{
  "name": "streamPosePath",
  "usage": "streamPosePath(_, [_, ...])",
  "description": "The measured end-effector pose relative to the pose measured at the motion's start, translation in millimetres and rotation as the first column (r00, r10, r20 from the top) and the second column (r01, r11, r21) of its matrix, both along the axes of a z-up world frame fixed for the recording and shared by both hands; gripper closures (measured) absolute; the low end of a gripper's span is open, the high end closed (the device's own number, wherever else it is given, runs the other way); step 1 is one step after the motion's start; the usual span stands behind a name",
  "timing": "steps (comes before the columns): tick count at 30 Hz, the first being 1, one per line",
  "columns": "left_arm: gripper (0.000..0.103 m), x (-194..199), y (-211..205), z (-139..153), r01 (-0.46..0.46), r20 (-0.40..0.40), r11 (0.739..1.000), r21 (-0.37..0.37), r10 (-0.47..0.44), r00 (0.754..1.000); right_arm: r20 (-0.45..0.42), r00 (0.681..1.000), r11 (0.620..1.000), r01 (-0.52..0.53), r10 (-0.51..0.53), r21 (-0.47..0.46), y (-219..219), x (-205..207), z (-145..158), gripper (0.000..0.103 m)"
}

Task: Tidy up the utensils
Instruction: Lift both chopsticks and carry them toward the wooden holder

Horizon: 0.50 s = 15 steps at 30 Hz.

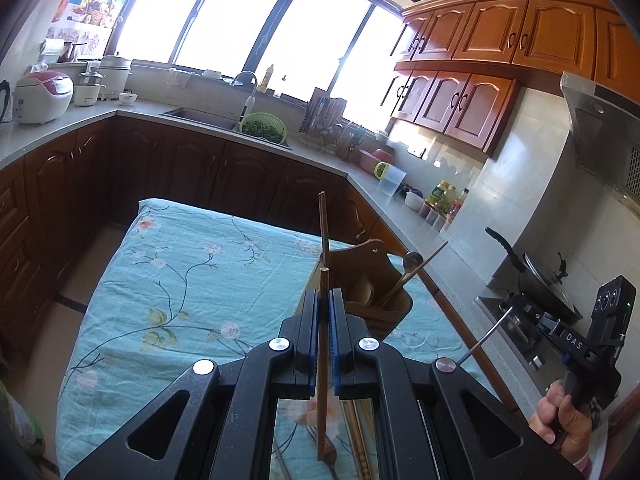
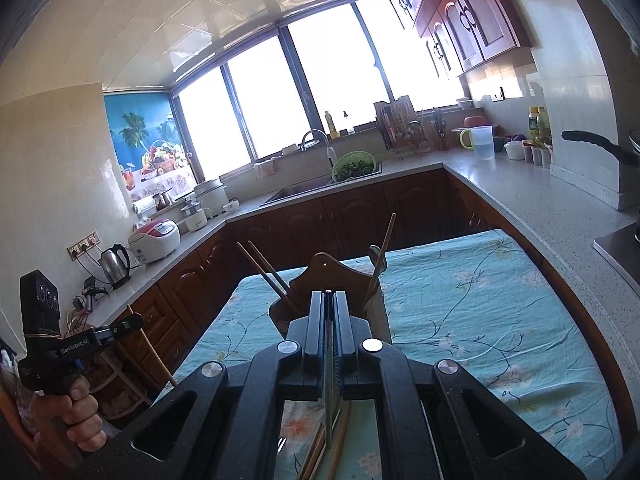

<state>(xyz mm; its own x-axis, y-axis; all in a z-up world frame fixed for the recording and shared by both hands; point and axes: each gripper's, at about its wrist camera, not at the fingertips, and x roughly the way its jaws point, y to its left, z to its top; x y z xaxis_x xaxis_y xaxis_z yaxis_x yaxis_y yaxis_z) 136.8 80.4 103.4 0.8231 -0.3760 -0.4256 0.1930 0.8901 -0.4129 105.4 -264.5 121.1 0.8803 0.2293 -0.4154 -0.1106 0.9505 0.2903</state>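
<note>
Left wrist view, far left: a rice cooker (image 1: 43, 96) stands on the grey kitchen surface (image 1: 132, 114) at upper left, with a green colander (image 1: 264, 126) of greens further right at the sink.
Left wrist view, centre left: a flowered blue cloth (image 1: 180, 264) covers the table in the lower middle of the frame.
Left gripper (image 1: 325, 300): closed on a wooden chopstick (image 1: 322, 344), which runs upright between the blue pads from the bottom of the frame to just above the fingertips.
Holder: a wooden utensil holder (image 1: 374, 280) stands on the cloth just right of the left gripper's tips; one dark chopstick (image 1: 324, 224) rises from its left side, and a metal spoon (image 1: 412, 260) and a slanted chopstick lean out of its right side.
Left wrist view, far right: the right gripper (image 1: 508, 312) appears side-on at lower right, a hand (image 1: 564, 420) around its grip, with a thin metal utensil handle (image 1: 486, 334) sticking out of it.
Right wrist view, far left: the left gripper's body (image 2: 80, 344) and the hand (image 2: 76, 412) holding it sit at lower left, a chopstick slanting below it.
Right wrist view, centre: the right gripper (image 2: 329, 304) is closed on the thin metal handle (image 2: 328, 380), seen edge-on between the fingers.
Right wrist view, behind the tips: the holder (image 2: 324, 276) carries two chopsticks (image 2: 264, 272) on its left and the spoon (image 2: 378, 258) with a chopstick on its right.
Right wrist view, bottom: more loose chopsticks (image 2: 320, 452) lie on the cloth under the right gripper.
</note>
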Motion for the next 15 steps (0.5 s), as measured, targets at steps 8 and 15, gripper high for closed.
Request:
streamPosePath(8, [0.100,36.6,-1.7,18.0,-0.036,0.089,0.999,-0.018,0.038,0.995,0.072,0.997,1.000,0.018,-0.018,-0.001,-4.2,30.3,29.8,0.099])
streamPosePath(15, [0.100,80.7,-17.7,34.1,-0.065,0.172,0.998,-0.013,0.066,0.983,0.139,0.989,0.998,0.053,-0.056,0.026,-15.2,66.0,55.0,0.099])
